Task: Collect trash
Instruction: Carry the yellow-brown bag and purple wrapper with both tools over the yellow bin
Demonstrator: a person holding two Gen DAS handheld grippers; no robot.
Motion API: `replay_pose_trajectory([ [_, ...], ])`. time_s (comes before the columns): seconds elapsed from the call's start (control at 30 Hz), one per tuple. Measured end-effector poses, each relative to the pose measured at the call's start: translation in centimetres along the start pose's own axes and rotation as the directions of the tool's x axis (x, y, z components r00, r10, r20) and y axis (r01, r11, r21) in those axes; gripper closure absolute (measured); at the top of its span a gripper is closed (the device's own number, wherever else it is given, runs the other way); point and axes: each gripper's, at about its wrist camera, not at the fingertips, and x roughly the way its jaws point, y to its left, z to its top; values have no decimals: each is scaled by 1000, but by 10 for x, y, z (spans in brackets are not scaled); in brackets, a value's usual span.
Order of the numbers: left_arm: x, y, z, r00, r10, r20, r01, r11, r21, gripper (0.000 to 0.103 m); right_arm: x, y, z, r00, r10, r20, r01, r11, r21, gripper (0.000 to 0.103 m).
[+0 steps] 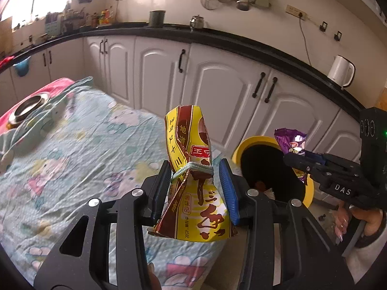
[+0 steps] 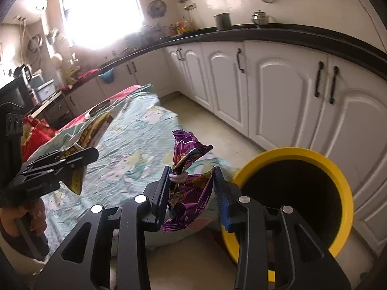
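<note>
My left gripper (image 1: 193,172) is shut on a yellow and brown seasoning packet (image 1: 191,145), tied at its waist with a pale cord and held upright above the cloth-covered table. My right gripper (image 2: 191,176) is shut on a crumpled purple snack wrapper (image 2: 187,188) bound with a pink band. The same wrapper (image 1: 290,140) and right gripper (image 1: 293,155) show at the right of the left wrist view, over the yellow bin (image 1: 308,193). That bin (image 2: 343,193), dark inside, stands on the floor just right of the right gripper. The left gripper (image 2: 90,154) with its yellow packet (image 2: 77,181) appears at the left.
A table (image 1: 72,149) under a pale floral cloth fills the left, with a metal bowl (image 1: 26,107) at its far corner. White cabinets (image 1: 217,84) under a black counter run behind. A white kettle (image 1: 341,71) stands on the counter. A hand (image 1: 343,220) grips the right tool.
</note>
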Motion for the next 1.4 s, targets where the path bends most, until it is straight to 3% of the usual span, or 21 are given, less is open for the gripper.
replay_pose_trajectory([
  [0.77, 43, -81, 19, 990, -138, -30, 140, 984, 107, 69, -39, -76, -27, 990, -134, 39, 126, 976, 176, 70],
  [1.4, 97, -133, 20, 978, -185, -97, 200, 965, 172, 69, -41, -108, -53, 974, -226, 8, 219, 950, 222, 70],
])
